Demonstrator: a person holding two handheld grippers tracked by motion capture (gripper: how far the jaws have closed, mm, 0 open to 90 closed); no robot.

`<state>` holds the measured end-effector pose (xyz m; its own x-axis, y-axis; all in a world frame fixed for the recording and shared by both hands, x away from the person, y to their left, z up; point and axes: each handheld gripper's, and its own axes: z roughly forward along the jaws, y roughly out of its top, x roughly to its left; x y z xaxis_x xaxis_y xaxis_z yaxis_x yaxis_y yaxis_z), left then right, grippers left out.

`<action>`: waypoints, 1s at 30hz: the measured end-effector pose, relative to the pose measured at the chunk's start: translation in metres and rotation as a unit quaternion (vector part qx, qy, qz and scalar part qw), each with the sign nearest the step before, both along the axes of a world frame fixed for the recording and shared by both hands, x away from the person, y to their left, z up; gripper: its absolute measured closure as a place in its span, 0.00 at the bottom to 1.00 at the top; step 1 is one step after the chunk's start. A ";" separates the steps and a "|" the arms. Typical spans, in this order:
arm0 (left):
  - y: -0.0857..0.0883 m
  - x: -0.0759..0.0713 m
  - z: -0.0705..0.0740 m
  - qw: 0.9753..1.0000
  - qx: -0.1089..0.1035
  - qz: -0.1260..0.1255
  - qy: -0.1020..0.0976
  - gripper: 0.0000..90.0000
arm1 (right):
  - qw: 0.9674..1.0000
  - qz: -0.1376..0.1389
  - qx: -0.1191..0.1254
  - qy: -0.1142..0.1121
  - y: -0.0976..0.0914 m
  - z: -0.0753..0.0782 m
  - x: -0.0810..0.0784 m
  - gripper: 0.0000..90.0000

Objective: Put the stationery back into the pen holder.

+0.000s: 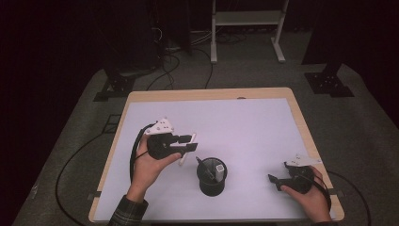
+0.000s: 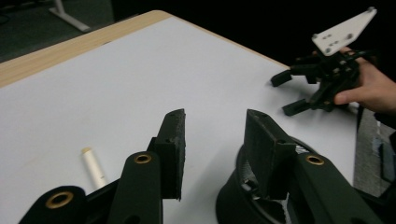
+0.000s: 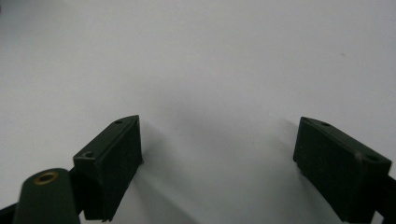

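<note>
Your two forearms come in at the bottom of the high view, a plaid sleeve (image 1: 126,211) on the left one. Beyond them the table (image 1: 291,96) spreads out, its white top edged in pale wood, standing on grey carpet with cables trailing across it and a white metal frame (image 1: 244,19) at the far side.

Your left hand (image 1: 149,167) holds the left gripper (image 1: 189,142) up over the left-centre of the table, its grey plate on top, and it points toward the right. Its jaws stand apart with nothing between them, as the left gripper view shows clearly (image 2: 214,140).

Your right hand (image 1: 311,195) rests near the table's right front corner with the right gripper (image 1: 275,182) pointing left. Its jaws are spread wide over bare white tabletop, pinching nothing (image 3: 217,158).

Between your hands, close to the front edge, stands a black cup (image 1: 211,176), upright, with a few things sticking out of it; you cannot tell from here what they are. In the left gripper view its rim (image 2: 233,196) sits just under the right-hand jaw.

Smallest is a white stick (image 1: 181,161) lying flat on the table just below the left gripper and just left of the cup, touching neither (image 2: 95,168).
</note>
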<state>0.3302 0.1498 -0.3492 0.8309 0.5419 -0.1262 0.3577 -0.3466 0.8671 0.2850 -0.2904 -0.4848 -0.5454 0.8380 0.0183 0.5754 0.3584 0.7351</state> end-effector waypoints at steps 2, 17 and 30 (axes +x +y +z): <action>0.004 0.002 -0.001 1.000 0.009 0.010 0.002 0.63 | 1.000 0.000 0.000 0.000 0.000 0.000 0.000 0.16; 0.024 0.021 -0.014 0.996 0.051 0.075 0.006 0.58 | 1.000 0.000 0.000 0.000 0.000 0.000 0.000 0.16; 0.021 0.043 -0.030 0.991 0.086 0.102 0.023 0.54 | 1.000 0.000 -0.001 0.000 0.000 0.000 0.000 0.16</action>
